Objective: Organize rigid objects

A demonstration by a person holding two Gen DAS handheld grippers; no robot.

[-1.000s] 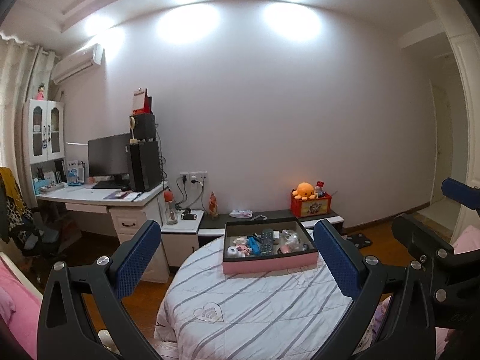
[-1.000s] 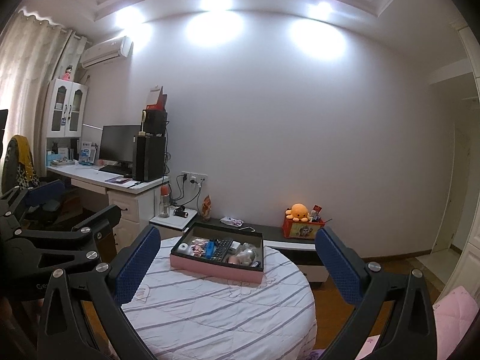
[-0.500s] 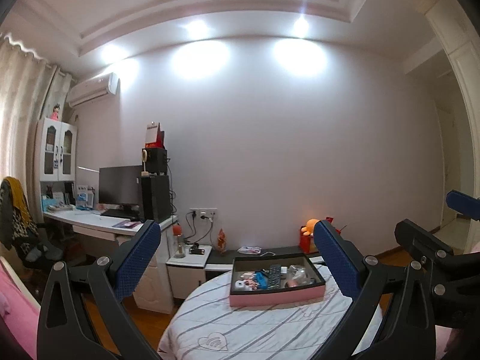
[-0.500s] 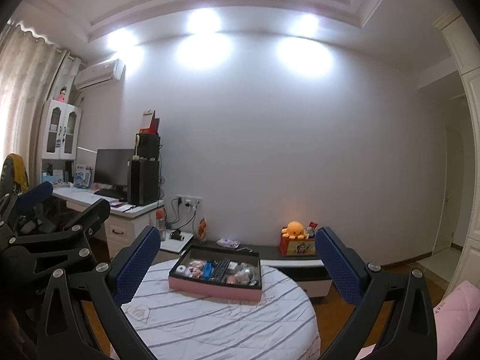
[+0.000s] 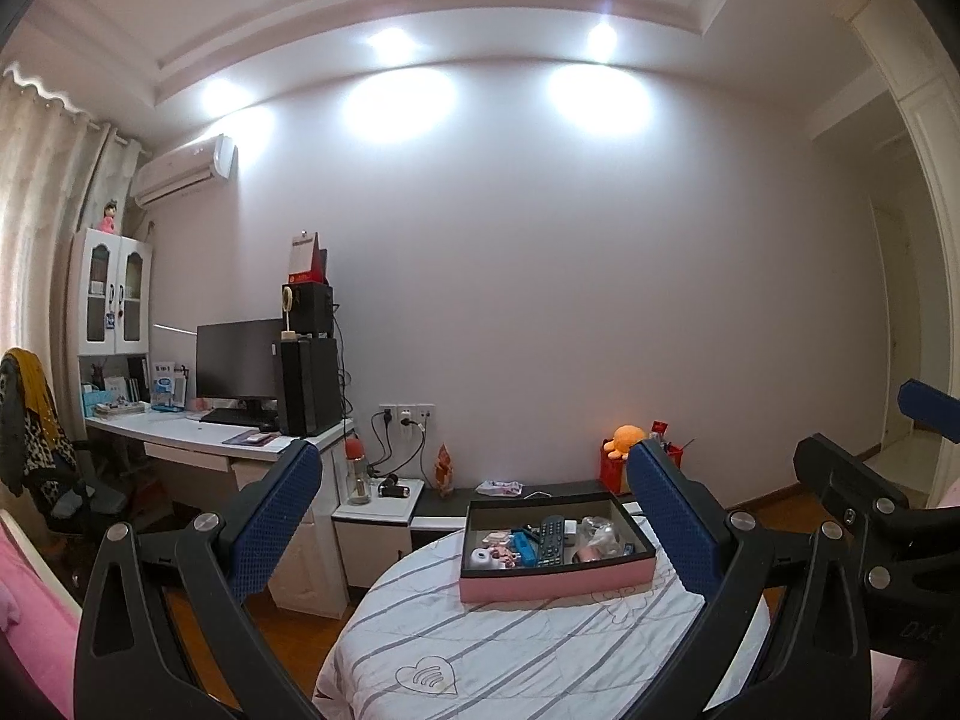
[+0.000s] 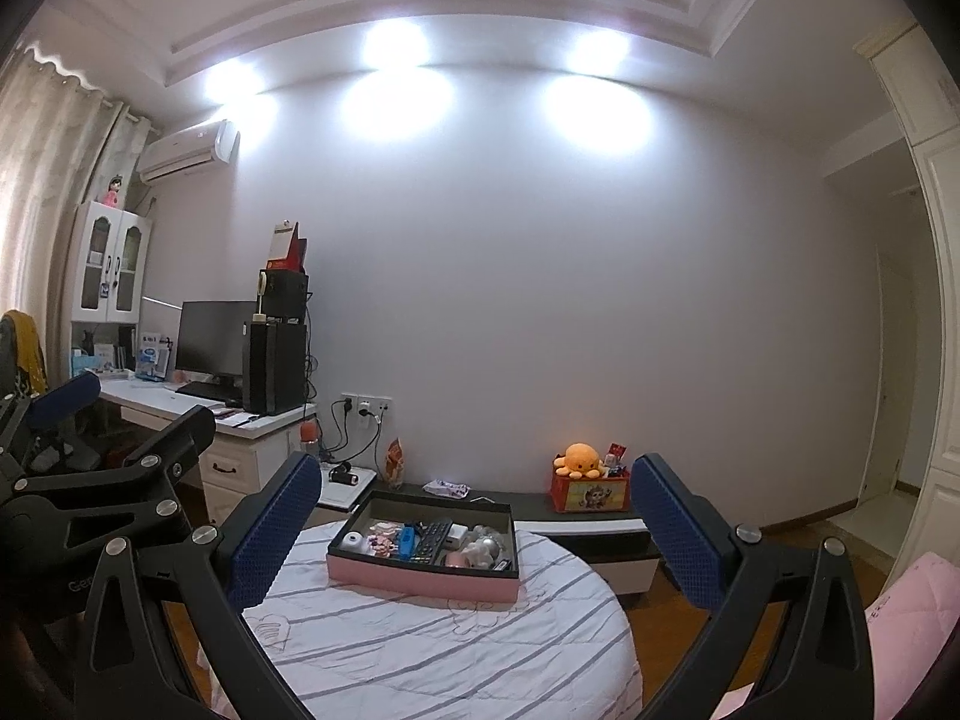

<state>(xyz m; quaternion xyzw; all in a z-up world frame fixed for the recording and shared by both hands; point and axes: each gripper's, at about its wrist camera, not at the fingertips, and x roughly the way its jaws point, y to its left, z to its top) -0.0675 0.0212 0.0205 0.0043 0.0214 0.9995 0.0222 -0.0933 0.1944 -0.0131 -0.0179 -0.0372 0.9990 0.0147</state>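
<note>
Both tongs, left tongs (image 5: 474, 516) then right tongs (image 6: 477, 525), are wide open and empty, pitched up since a second ago, so the pink box (image 5: 555, 576) of small items sits low, well off on the striped tabletop (image 5: 480, 648); no grasp imminent.

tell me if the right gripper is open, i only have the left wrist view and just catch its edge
observer: Yes. The right wrist view shows the right gripper with both blue-padded fingers spread wide and nothing between them.
operator: what's the red box my finger half covers, under the orange octopus plush
observer: There the red box shows whole; its front carries a cartoon picture, and the orange octopus plush sits on top.
operator: my finger also covers the right end of the pink-walled open box
observer: The pink-walled open box is unhidden there; its right corner rests on the round striped table, well inside the edge.
</note>
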